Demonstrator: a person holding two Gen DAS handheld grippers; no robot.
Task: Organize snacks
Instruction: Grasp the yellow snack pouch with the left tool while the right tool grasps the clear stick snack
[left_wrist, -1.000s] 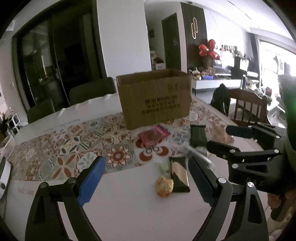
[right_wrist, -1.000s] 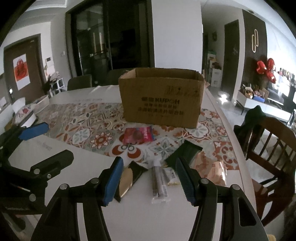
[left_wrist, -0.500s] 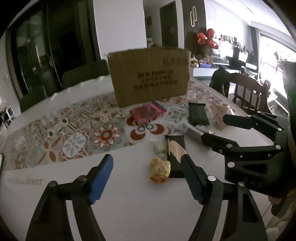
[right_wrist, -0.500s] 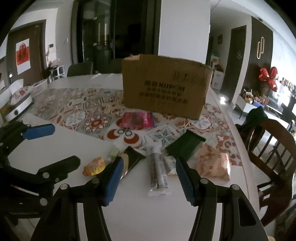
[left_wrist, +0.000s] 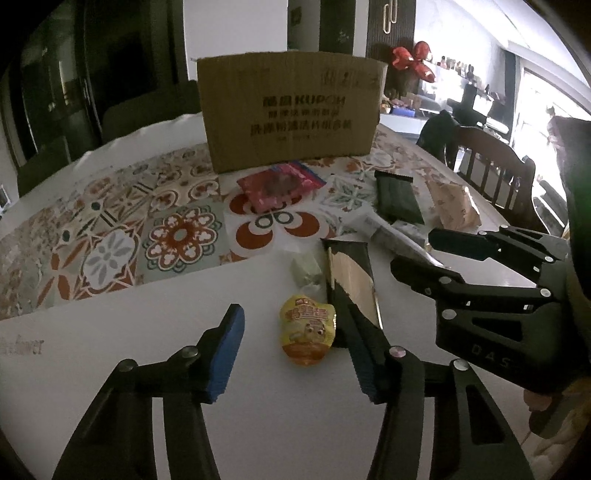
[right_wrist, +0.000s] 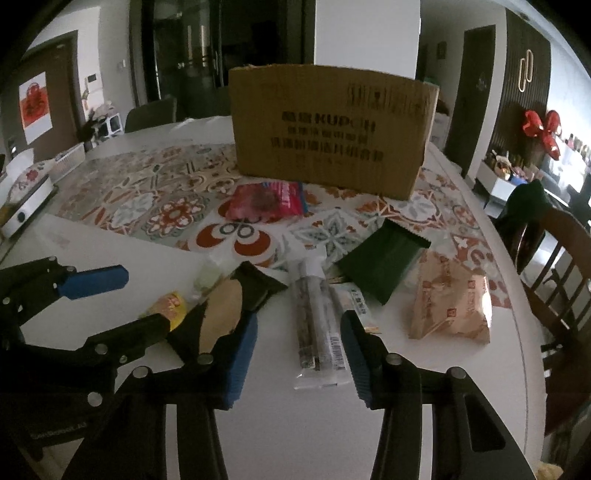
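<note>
My jaws are closing on both sides, gripping nothing yet: left gripper straddles the yellow snack pouch, right gripper straddles the clear stick pack lying lengthwise between them.

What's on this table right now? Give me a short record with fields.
surface: table with patterned mat
container: cardboard box, at the back
snacks: yellow packet, black-and-gold packet, clear twin-stick pack, dark green packet, pink packet, tan packet
left hand-held gripper: closing around yellow packet, not touching
right hand-held gripper: closing around twin-stick pack, not touching
</note>
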